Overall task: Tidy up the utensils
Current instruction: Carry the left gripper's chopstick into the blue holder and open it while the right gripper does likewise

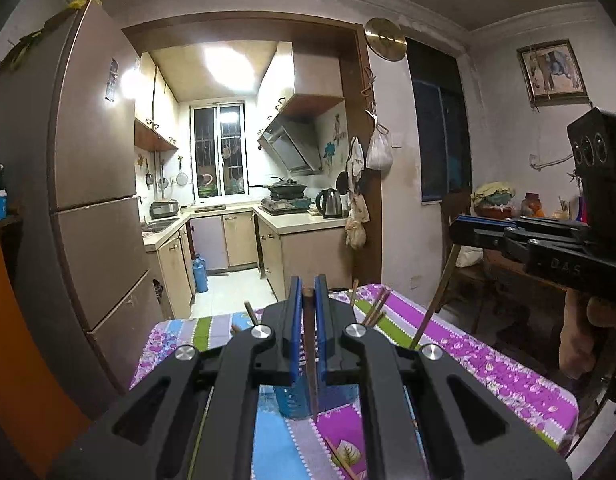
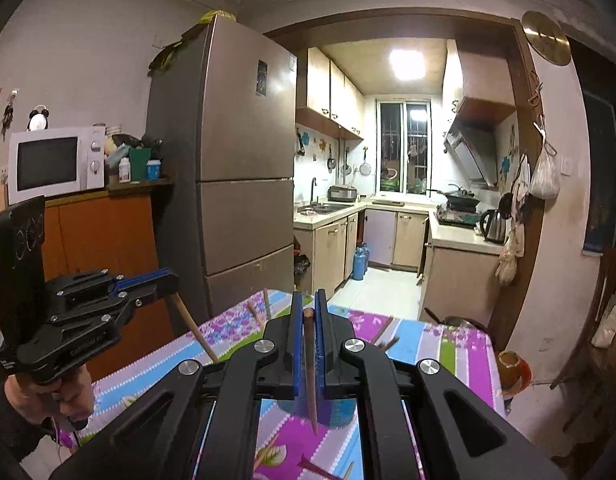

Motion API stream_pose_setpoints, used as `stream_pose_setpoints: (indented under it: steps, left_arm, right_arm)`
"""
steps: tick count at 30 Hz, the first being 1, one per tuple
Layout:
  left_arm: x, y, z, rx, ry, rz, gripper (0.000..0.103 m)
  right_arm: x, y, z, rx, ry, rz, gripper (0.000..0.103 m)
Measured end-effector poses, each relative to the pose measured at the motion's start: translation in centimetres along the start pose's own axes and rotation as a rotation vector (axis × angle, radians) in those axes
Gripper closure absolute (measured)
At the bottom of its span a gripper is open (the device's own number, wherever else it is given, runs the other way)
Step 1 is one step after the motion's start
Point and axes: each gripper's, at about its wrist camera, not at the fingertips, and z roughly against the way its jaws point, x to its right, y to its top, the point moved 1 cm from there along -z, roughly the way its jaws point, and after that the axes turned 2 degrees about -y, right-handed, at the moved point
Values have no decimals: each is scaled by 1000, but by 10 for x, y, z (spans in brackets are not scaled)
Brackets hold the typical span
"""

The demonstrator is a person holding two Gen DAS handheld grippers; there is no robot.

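Blue pads of my left gripper (image 1: 308, 296) pinch one dark chopstick (image 1: 309, 352), tip hanging down at frame centre above the blue holder (image 1: 296, 402) on the floral tablecloth (image 1: 487, 364). My right gripper (image 2: 308, 312) clamps a second chopstick (image 2: 309, 364) the same way over that holder (image 2: 339, 414). To finish cleanly, I would steady both tips over the holder's mouth, lower straight down, and only then release. Loose chopsticks (image 2: 383, 330) lie further back.
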Motion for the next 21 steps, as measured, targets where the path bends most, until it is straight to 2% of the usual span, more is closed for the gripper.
stream_pose_setpoints:
  steps: [5, 14, 21]
  left_arm:
    - [-4, 23, -7, -7, -14, 10, 98]
    - [-11, 64, -26, 47, 11, 28, 98]
    - [-13, 79, -52, 71, 42, 37, 98]
  right_arm:
    - [5, 32, -2, 16, 2, -4, 96]
    - [11, 78, -17, 62, -17, 13, 96]
    - [27, 90, -45, 81, -24, -19, 96]
